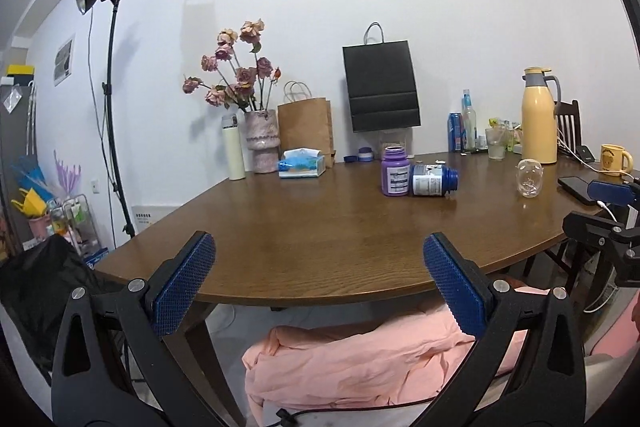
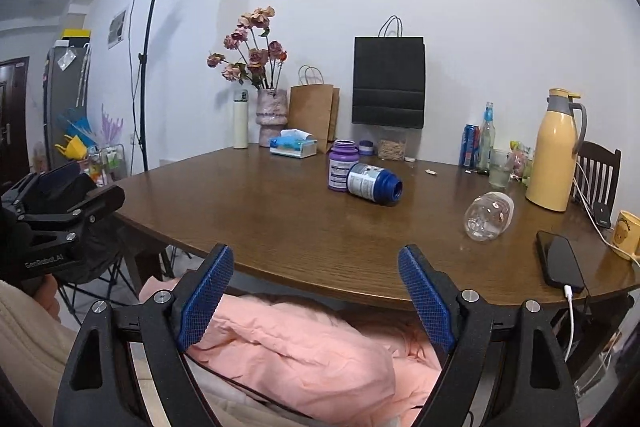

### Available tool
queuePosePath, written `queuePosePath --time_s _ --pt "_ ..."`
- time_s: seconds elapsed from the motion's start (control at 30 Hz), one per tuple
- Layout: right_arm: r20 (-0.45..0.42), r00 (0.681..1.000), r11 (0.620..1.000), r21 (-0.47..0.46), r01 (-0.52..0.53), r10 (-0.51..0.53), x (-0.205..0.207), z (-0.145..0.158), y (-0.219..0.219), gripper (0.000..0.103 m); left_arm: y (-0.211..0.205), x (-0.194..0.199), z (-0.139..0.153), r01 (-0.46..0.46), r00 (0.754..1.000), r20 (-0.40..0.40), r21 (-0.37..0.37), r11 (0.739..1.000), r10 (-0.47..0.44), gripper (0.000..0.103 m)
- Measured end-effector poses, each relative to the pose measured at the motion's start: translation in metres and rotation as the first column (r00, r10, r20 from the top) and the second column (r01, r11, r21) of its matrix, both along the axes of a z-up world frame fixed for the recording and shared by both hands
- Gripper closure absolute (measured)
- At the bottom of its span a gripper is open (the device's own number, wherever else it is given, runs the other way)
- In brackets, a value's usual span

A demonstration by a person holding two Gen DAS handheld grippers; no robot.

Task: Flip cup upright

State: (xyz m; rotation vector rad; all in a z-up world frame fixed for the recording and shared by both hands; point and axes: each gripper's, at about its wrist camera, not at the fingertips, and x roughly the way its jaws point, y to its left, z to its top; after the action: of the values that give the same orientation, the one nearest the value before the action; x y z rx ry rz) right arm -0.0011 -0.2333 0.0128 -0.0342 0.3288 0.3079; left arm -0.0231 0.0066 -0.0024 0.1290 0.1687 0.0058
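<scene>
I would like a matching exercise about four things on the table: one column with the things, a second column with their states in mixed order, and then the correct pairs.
Things:
1. clear cup
2. purple bottle
3. blue bottle
4. phone

States:
A. upright, no lid
B. lying flat, cable plugged in
C. on its side, see-through
D. on its side, touching an upright bottle

Pairs: 1-C, 2-A, 3-D, 4-B

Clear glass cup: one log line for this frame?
clear glass cup: on its side, untouched | left tool: open, empty | right tool: open, empty
</scene>
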Motion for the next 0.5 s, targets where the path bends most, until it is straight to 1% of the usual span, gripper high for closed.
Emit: queuePosePath --time_s 0.13,0.5 --pt "-0.007 1.000 1.000 0.016 0.013 -0.013 0.0011 0.0000 -0.0058 0.014 -0.0007 -0.0006 0.0009 0.002 1.000 0.009 0.004 1.000 -0.002 0.000" --pt "-0.006 1.000 1.000 0.018 0.012 -0.012 0.0037 0.0026 -0.0108 0.014 0.0001 -0.0022 0.0016 -0.004 1.000 0.023 0.004 1.000 0.004 0.000"
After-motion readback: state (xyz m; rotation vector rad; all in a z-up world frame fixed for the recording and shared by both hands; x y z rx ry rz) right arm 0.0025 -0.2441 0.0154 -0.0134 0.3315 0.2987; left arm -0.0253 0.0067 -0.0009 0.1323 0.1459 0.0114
